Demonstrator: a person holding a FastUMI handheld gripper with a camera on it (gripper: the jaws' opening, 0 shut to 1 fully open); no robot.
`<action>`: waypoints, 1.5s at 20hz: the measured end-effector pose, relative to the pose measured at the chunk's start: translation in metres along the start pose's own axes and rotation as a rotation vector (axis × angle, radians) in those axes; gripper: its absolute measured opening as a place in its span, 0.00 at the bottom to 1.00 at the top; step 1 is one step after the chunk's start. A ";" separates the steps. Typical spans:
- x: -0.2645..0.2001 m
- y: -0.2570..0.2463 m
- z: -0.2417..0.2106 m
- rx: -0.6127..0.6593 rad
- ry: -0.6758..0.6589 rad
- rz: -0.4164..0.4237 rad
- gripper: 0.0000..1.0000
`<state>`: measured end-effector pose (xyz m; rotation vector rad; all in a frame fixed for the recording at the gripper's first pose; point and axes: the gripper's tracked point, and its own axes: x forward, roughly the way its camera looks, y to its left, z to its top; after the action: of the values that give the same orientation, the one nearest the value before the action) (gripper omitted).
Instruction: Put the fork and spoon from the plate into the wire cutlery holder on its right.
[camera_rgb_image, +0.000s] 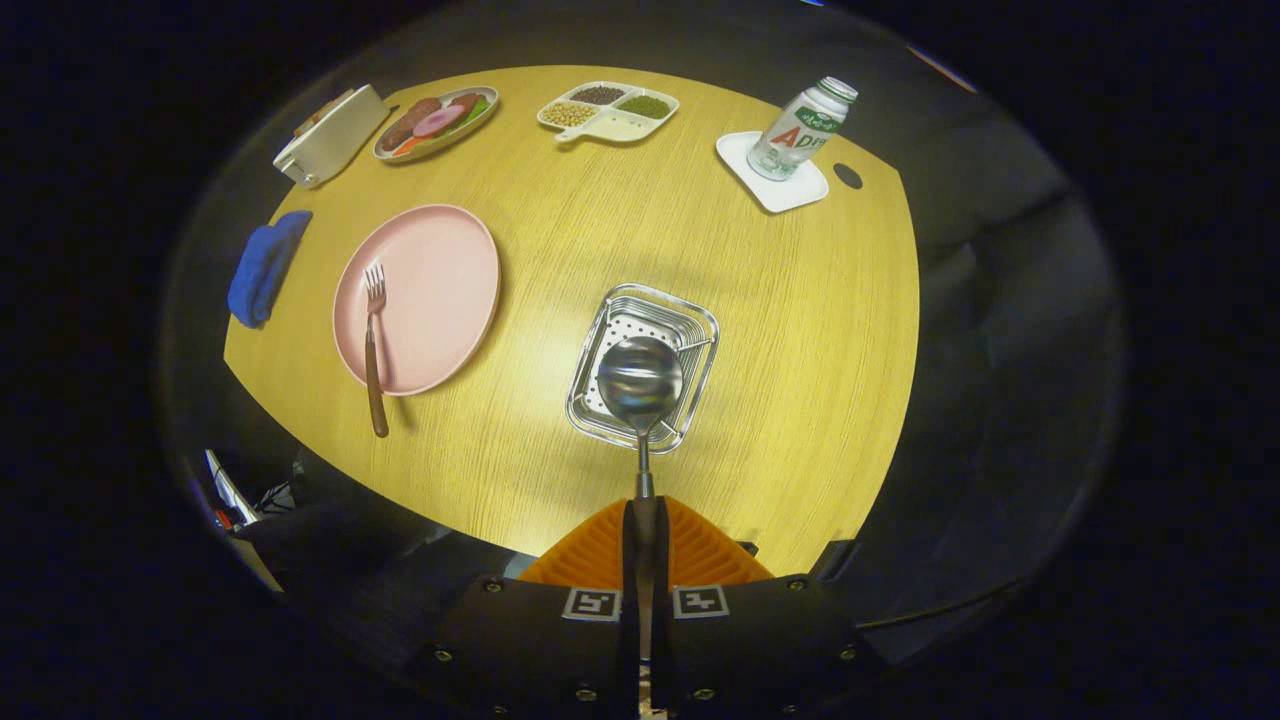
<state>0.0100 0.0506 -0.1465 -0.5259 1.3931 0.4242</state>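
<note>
Gripper (641, 535) pinching the spoon (640, 382) by its handle, bowl over the wire cutlery holder (697, 330), fork (374, 345) on the pink plate (440, 280), wooden tabletop (800, 330).

A glossy, mirror-bright metal spoon (640, 385) is being held by its handle between the ribbed pads of the gripper (640, 535). Polished steel wire is showing on the perforated cutlery holder (690, 330), smooth matt plastic on the pink round plate (440, 280), and fine grain on the wooden table (800, 330).
</note>
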 end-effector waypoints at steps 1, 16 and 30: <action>0.003 -0.004 0.001 -0.009 0.031 0.000 0.05; 0.039 -0.007 0.034 -0.011 0.334 0.113 0.04; 0.063 0.006 0.047 0.049 0.365 0.113 0.05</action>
<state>0.0531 0.0811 -0.2046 -0.5020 1.7863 0.3963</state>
